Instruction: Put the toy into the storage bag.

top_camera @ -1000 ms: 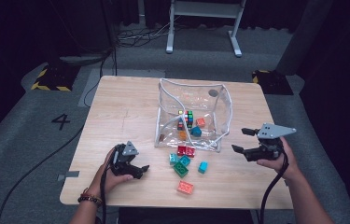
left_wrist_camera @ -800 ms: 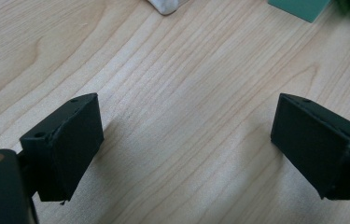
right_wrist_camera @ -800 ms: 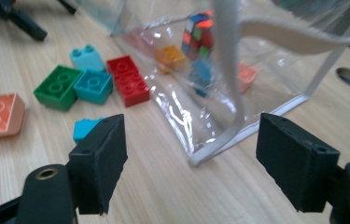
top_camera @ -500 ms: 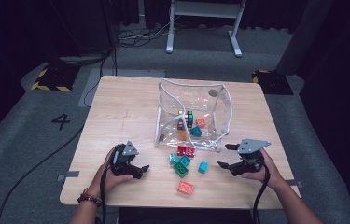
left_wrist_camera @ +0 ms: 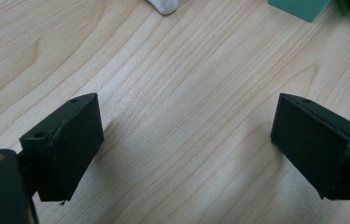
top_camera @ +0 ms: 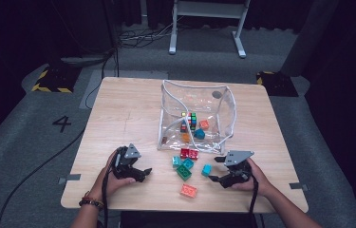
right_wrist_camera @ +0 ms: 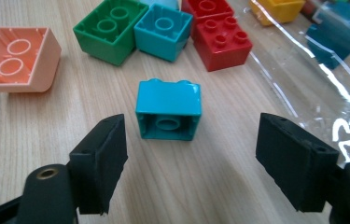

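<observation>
Your right gripper has dropped, jaws wide, toward the small teal plastic brick; left gripper idles open, roughly six bricks apparently unbagged.

The right gripper hangs low over the wooden table, its two black jaws spread wide with nothing between them. Just ahead of the gap lies a teal brick, tipped on its side so its hollow underside faces the camera and its studs point away. Farther off, a green brick and a second teal one sit touching, with a red brick just beside them. A peach brick lies apart at the left, underside showing. At the right, clear plastic sheet spreads over the table, a yellow brick and a dark teal piece behind it
</observation>
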`<move>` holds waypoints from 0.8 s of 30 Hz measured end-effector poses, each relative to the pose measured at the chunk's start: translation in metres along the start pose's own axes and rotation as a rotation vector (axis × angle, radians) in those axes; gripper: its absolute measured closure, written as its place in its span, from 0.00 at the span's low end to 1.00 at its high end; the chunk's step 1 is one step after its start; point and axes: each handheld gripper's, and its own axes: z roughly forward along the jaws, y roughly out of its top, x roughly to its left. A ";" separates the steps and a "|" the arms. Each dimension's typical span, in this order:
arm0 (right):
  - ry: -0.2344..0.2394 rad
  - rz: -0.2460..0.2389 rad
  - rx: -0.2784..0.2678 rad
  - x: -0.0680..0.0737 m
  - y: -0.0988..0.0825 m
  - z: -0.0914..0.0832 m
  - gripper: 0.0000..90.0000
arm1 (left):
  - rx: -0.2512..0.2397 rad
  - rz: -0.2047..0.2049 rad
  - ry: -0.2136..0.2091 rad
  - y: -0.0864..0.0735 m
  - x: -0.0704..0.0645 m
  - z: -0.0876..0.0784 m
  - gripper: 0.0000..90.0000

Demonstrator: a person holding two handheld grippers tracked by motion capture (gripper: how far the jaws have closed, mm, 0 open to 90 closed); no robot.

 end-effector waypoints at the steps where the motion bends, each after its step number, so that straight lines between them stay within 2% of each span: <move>1: 0.004 -0.004 0.003 0.001 0.000 0.002 0.28 | 0.000 0.000 0.000 0.000 0.000 0.000 0.11; 8: 0.011 0.001 0.020 0.006 0.002 0.014 0.29 | 0.000 0.000 0.000 0.000 0.000 0.000 0.11; 9: 0.008 0.020 0.019 0.008 0.002 0.016 0.29 | 0.000 0.000 0.000 0.000 0.000 0.000 0.11; 10: 0.017 0.010 0.007 0.007 0.003 0.018 0.30 | 0.000 0.000 0.000 0.000 0.000 0.000 0.11; 13: 0.018 0.026 -0.002 0.008 0.004 0.020 0.33 | 0.000 0.000 0.000 0.000 0.000 0.000 0.11; 14: 0.024 0.030 -0.013 0.008 0.005 0.022 0.41 | 0.000 0.000 0.000 0.000 0.000 0.000 0.11; 15: 0.024 0.030 -0.013 0.008 0.005 0.022 0.41 | 0.000 0.000 0.000 0.000 0.000 0.000 0.11; 17: 0.033 0.045 -0.028 0.008 0.004 0.022 0.52 | 0.000 0.000 0.000 0.000 0.000 0.000 0.11; 18: 0.033 0.045 -0.028 0.008 0.004 0.022 0.52 | 0.000 0.000 0.000 0.000 0.000 0.000 0.11; 20: 0.028 0.045 -0.033 0.008 0.004 0.021 0.62 | 0.000 0.000 0.000 0.000 0.000 0.000 0.11; 24: 0.025 0.036 -0.022 0.007 0.002 0.017 0.65 | 0.000 0.000 0.000 0.000 0.000 0.000 0.11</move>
